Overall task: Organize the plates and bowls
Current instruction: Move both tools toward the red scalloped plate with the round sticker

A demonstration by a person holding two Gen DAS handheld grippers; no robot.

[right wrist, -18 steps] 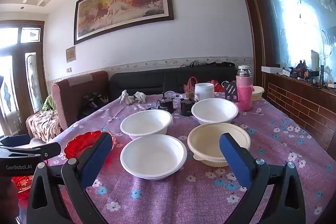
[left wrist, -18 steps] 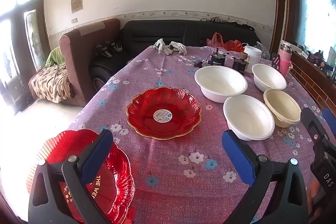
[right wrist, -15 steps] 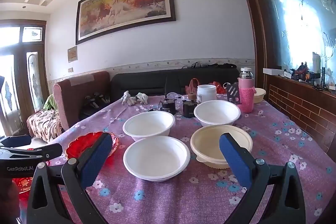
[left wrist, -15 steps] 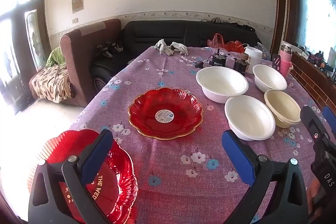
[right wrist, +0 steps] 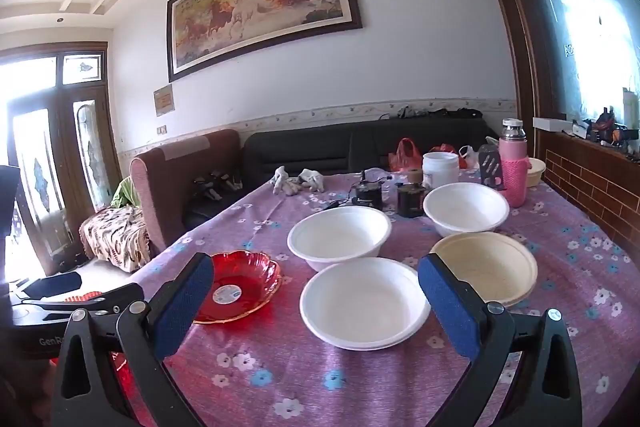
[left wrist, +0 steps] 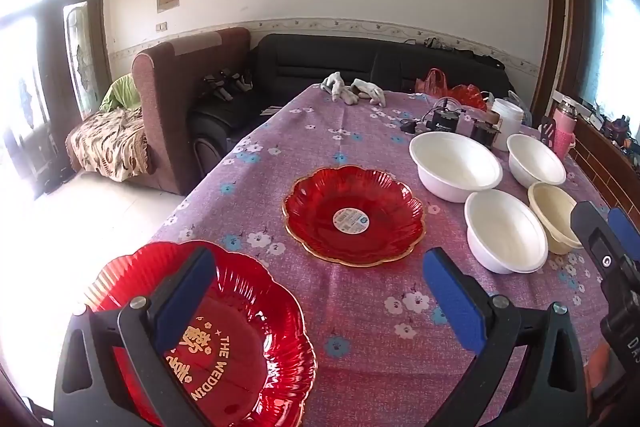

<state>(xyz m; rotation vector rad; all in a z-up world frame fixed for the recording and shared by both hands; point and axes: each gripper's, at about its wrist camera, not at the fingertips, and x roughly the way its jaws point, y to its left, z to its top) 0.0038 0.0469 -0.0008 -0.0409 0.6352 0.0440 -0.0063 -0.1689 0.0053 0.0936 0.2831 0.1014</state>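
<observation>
Both tongs gape empty. We'd bring the left tongs (left wrist: 318, 297) down on the near red plate (left wrist: 224, 339) rim at seven o'clock, gripping squarely.

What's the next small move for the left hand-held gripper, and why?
Probably ease the left hand-held gripper down and left onto the rim of the near red plate. Its jaws are open and empty, and that plate lies apart from the other red plate.
</observation>
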